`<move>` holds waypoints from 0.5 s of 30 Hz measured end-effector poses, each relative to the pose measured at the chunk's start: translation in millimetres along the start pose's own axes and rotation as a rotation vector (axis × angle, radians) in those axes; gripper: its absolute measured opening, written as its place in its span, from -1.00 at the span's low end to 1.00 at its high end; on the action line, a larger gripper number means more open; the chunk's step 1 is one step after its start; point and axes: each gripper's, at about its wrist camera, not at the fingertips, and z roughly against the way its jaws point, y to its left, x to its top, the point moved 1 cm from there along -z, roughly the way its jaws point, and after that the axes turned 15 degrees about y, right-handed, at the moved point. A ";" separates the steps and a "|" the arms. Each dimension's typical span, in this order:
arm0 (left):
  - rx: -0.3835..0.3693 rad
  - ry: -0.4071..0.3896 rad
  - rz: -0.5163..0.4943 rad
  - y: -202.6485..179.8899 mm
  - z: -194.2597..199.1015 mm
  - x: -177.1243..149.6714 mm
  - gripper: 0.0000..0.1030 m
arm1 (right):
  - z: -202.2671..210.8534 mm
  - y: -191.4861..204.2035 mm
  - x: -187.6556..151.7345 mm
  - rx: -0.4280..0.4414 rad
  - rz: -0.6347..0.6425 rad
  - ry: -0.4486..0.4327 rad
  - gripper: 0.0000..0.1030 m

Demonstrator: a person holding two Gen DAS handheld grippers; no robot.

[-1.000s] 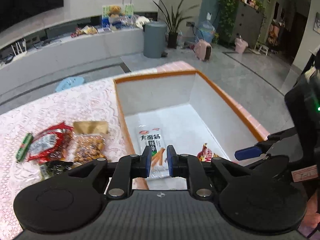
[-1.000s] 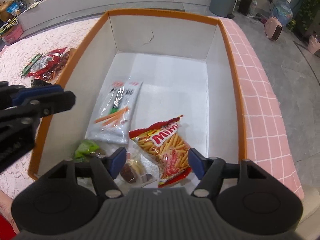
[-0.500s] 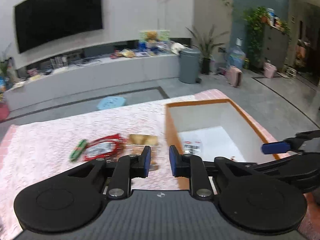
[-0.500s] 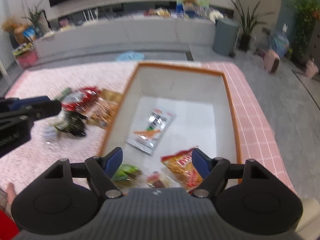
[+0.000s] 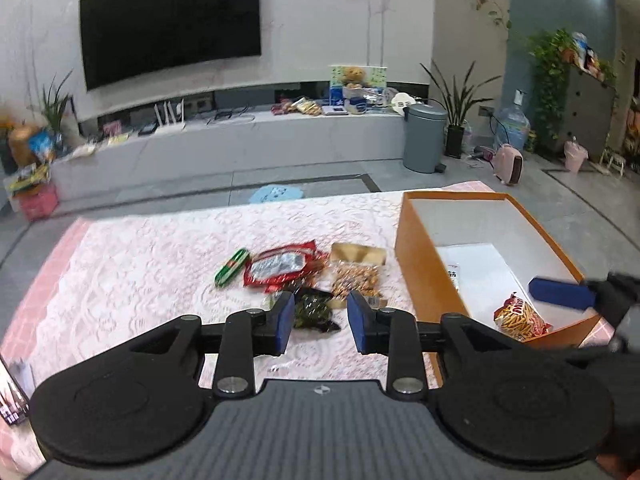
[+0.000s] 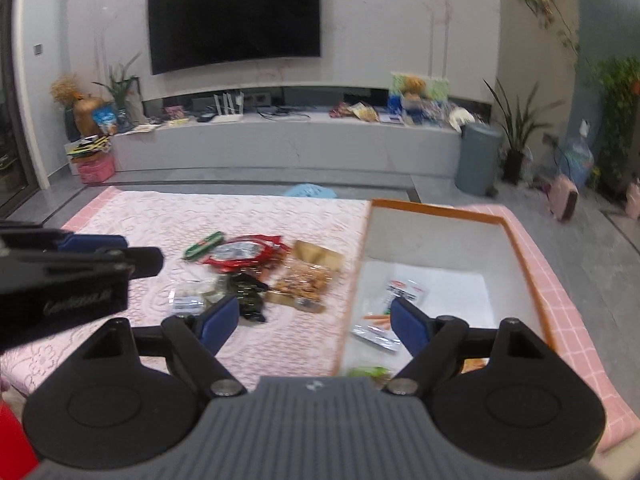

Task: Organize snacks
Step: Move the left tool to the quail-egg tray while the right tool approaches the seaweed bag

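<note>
An orange box [image 5: 416, 264] [image 6: 436, 210] with white walls stands at the right of the pink lace tablecloth [image 5: 140, 264]. Inside lie a white carrot-print packet [image 6: 384, 316], a red chips bag [image 5: 520, 318] and a green packet [image 6: 368, 372]. Left of the box lies a pile: a red packet [image 5: 280, 266] [image 6: 244, 254], a gold nut bag [image 5: 356, 272] [image 6: 308, 278], a dark green packet [image 5: 314, 312] [image 6: 246, 294] and a green stick [image 5: 232, 266]. My left gripper [image 5: 320, 318] hovers over the pile, jaws opening, nothing between them. My right gripper [image 6: 314, 326] hangs above the box's left wall, jaws opening wide, empty.
A small clear packet [image 6: 188, 298] lies at the pile's left. Beyond the table are a grey floor, a blue mat [image 5: 274, 194], a long TV bench [image 5: 240, 140], a grey bin [image 5: 424, 138] and plants. The right gripper's fingertip [image 5: 560, 294] shows over the box in the left wrist view.
Both grippers have risen and drawn back from the box and swung left toward the pile. Both jaws have spread wider. The chips bag stays in the box.
</note>
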 end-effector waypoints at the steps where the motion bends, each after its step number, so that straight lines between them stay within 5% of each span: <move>1: -0.011 0.004 0.015 6.0 -2.6 -1.7 -0.31 | -2.8 8.2 -3.6 0.005 0.008 -0.007 0.57; 15: -0.064 0.082 0.146 83.7 -43.2 -26.4 -0.16 | -59.3 65.7 -13.0 0.041 0.097 0.069 0.57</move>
